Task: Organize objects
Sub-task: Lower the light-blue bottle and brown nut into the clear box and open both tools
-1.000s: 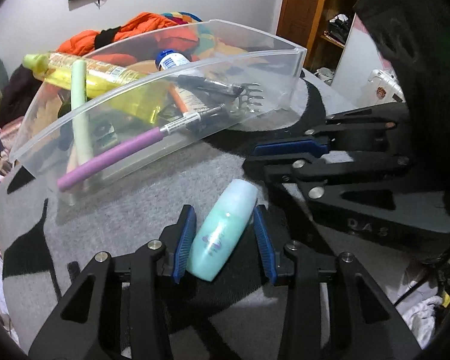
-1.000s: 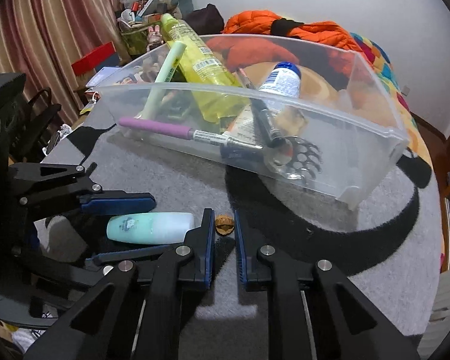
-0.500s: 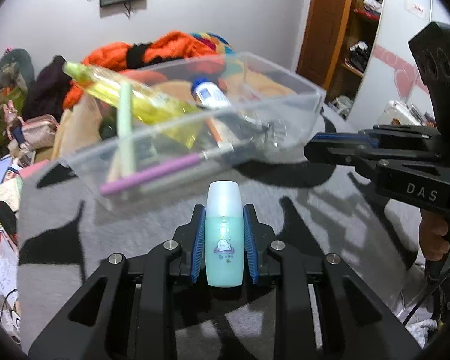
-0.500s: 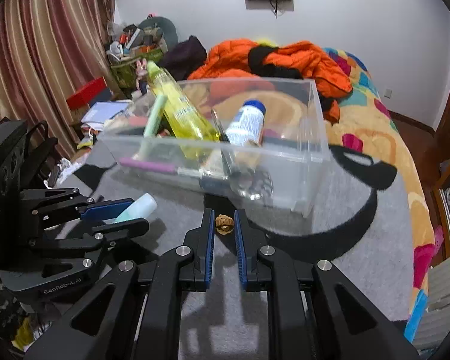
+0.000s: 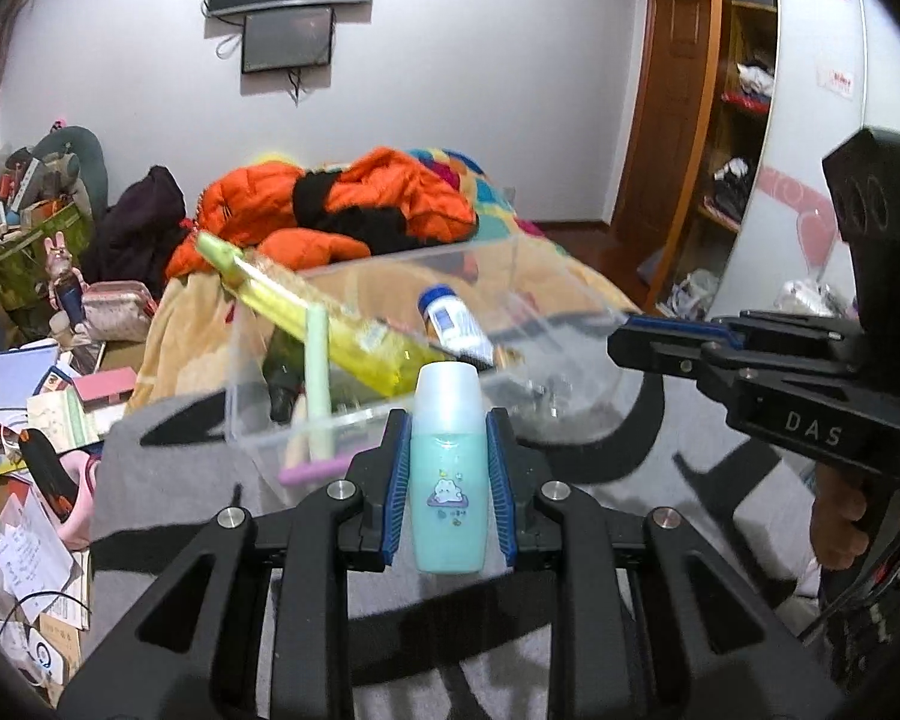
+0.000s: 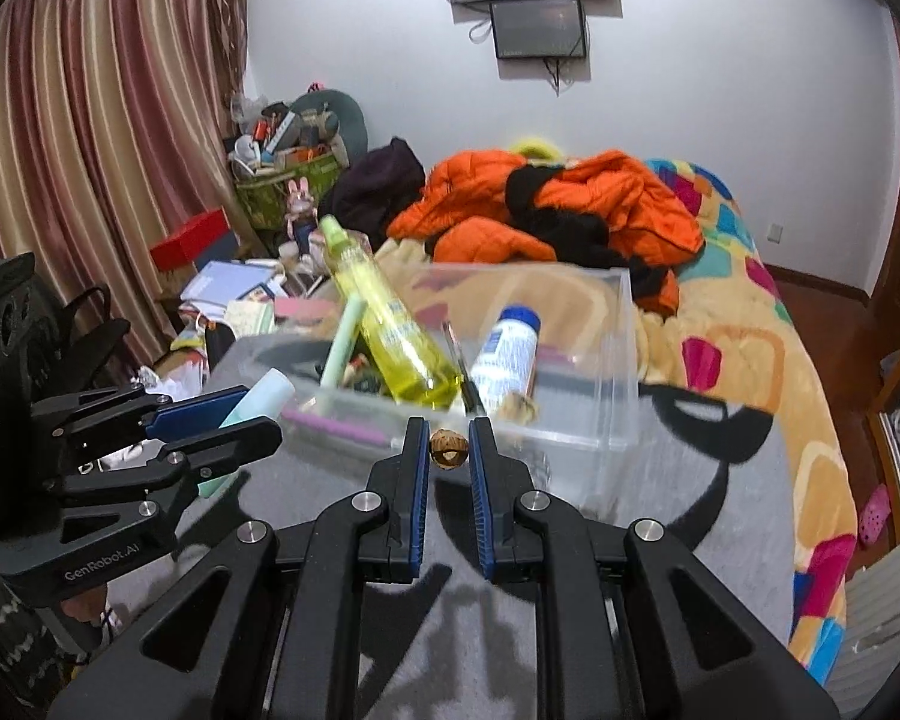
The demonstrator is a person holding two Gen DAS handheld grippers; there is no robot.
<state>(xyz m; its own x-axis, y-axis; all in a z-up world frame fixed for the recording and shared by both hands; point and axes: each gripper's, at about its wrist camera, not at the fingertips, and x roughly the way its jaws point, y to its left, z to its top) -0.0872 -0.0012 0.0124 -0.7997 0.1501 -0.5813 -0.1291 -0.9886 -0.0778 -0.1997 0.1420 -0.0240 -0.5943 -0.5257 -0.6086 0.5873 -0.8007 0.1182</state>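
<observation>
Above the grey counter, both tongs carry loads toward the bin, so the task looks mostly done: what is left, I judge, is to drop these two last things in. I see no other loose item on the counter.

Left tongs are clamped on a teal bottle, cap forward, held off the counter just short of the bin's near wall. Right tongs are pinched narrow on a small brown nut, also close before the bin.

Going left to right inside the clear bin: a pale green stick leaning on the rim, a purple handle lying along the near wall, a yellow bottle slanting out over the far left edge, a dark thin tool, then a white bottle with a blue cap. The bin's right part looks free, room enough for both things.
</observation>
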